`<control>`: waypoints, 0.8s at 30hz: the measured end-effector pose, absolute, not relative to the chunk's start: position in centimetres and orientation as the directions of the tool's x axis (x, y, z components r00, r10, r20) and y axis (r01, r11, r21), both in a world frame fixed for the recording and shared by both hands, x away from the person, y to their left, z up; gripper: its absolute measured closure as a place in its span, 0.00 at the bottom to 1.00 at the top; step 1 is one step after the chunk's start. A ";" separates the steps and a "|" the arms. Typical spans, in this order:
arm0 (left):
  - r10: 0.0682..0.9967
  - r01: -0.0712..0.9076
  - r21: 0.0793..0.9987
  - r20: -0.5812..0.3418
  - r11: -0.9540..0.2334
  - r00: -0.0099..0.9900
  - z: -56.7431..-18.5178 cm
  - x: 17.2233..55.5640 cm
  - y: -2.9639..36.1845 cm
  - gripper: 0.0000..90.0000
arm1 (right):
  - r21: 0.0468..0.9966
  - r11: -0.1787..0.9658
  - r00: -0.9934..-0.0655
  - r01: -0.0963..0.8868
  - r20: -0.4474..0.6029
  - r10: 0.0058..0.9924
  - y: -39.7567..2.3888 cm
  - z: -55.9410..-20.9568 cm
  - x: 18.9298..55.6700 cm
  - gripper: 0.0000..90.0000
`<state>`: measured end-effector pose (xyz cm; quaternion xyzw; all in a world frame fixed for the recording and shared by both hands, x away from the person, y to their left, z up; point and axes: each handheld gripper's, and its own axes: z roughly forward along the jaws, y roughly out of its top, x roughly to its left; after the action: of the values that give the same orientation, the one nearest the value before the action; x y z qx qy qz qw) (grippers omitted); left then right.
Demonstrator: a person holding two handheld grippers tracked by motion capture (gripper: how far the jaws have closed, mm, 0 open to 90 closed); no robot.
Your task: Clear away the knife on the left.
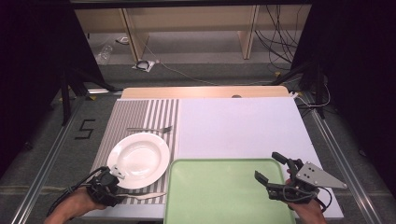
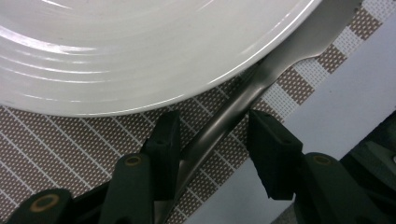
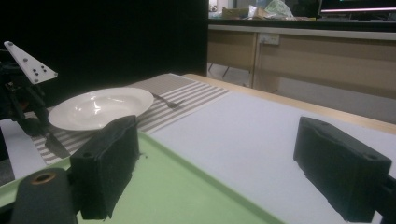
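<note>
Dim, grainy pictures with black surroundings; overhead light glares in bands on the white plate [image 2: 140,51], the knife [image 2: 243,100] gleams softly, and the close black jaws blur in both gripper views.

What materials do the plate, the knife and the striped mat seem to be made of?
Plate: likely glazed ceramic, white, glossy highlights. Knife: apparently metal, grey, dull sheen. Striped mat: seems woven fabric or plastic, visible weave.

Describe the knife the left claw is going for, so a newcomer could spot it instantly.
Start at the striped placemat on the table's left side, with the white plate on it. The knife lies on the mat's near edge, just below the plate, handle between the left claw's jaws. The fork lies beyond the plate instead.
</note>
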<state>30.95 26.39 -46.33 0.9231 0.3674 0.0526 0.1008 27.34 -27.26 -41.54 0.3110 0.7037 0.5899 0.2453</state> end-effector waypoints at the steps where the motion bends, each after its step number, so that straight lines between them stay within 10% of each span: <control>1: 0.679 0.659 0.217 0.030 -0.721 0.733 -46.3 30.9 26.2 0.63 | 0.983 0.110 -0.686 0.149 0.022 0.727 -27.3 -41.5 27.3 0.17; 24: 0.557 0.543 0.164 0.059 -0.824 0.828 -46.2 30.5 24.8 0.87 | 0.982 0.114 -0.695 0.153 0.025 0.719 -27.2 -41.6 27.4 0.17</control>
<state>30.50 24.83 -46.18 0.9535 0.2884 0.0520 0.0702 27.38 -27.15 -41.63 0.3086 0.7067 0.5898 0.2397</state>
